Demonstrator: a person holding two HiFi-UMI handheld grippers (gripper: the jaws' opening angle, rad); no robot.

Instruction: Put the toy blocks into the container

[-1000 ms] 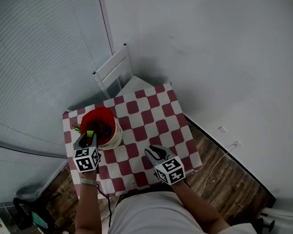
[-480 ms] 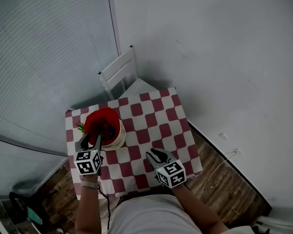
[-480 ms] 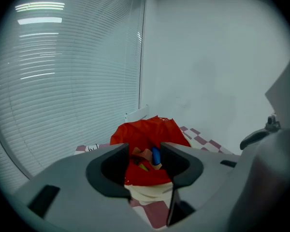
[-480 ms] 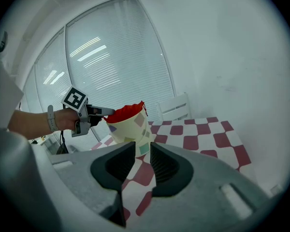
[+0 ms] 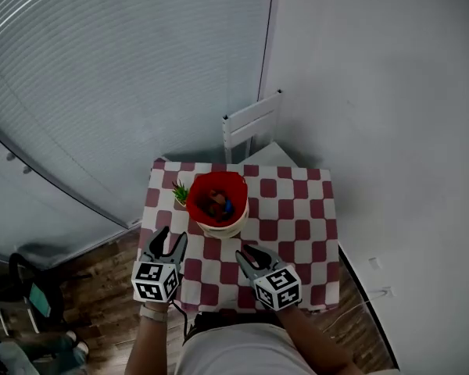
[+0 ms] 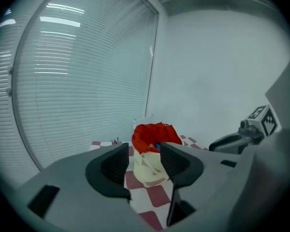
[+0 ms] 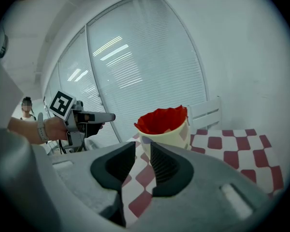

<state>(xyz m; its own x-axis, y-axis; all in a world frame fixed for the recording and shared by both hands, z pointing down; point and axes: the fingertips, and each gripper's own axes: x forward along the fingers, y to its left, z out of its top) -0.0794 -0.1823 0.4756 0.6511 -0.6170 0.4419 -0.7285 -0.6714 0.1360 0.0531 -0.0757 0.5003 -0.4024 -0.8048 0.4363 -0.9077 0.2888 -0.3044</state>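
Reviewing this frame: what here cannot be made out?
1. Blocks inside the container: too small to count in the head view; the container's wall hides them in the right gripper view.
2. Green thing beside the container: too small to identify in the head view.
3. Tablecloth, near edge: partly covered by the left gripper and right gripper in the head view, so stray blocks there cannot be ruled out.

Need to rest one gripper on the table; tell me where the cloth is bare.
Bare cloth lies right of the container, out to its right edge, and along the near edge between the left gripper and right gripper. The back-left is crowded: a small plant sits beside the container.
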